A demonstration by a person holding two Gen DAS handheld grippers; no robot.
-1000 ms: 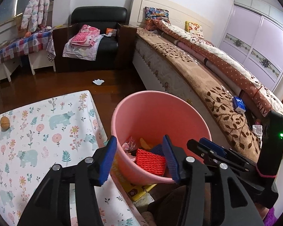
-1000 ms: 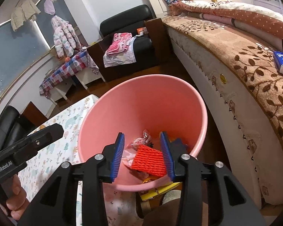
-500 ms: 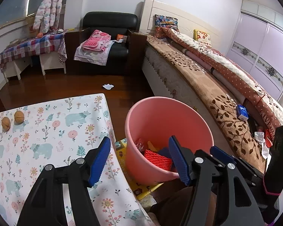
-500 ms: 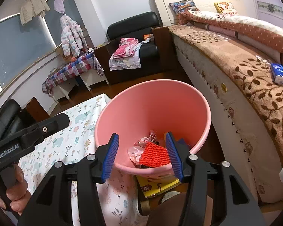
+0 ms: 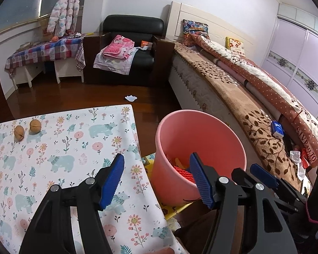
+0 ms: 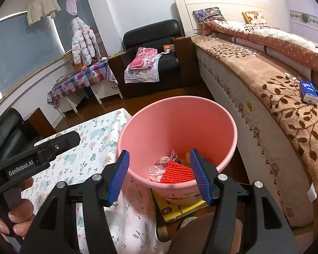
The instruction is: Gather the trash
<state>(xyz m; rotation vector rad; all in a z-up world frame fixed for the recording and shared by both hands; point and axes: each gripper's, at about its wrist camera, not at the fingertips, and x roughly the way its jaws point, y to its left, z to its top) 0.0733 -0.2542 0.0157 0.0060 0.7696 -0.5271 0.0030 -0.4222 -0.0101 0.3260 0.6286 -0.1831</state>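
A pink bucket (image 5: 201, 131) (image 6: 180, 114) stands on the floor between the table and the bed. Inside lie a red foam net (image 6: 177, 174), clear wrappers (image 6: 163, 163) and other scraps. My left gripper (image 5: 156, 180) is open and empty, over the table's right edge beside the bucket. My right gripper (image 6: 159, 175) is open and empty, above the bucket's near rim. Two walnuts (image 5: 27, 129) lie on the floral tablecloth (image 5: 63, 148) at the far left. A white scrap (image 5: 130, 98) lies on the wooden floor.
A bed with a brown leaf blanket (image 5: 243, 97) runs along the right; a blue tissue pack (image 5: 277, 128) lies on it. A black armchair (image 5: 129, 48) with pink clothes stands at the back. A yellow book (image 6: 180, 207) lies under the bucket. A checkered side table (image 5: 44, 53) is far left.
Both grippers have drawn back and up from the bucket, still open. The left view has swung left, so more of the table and the walnuts show.
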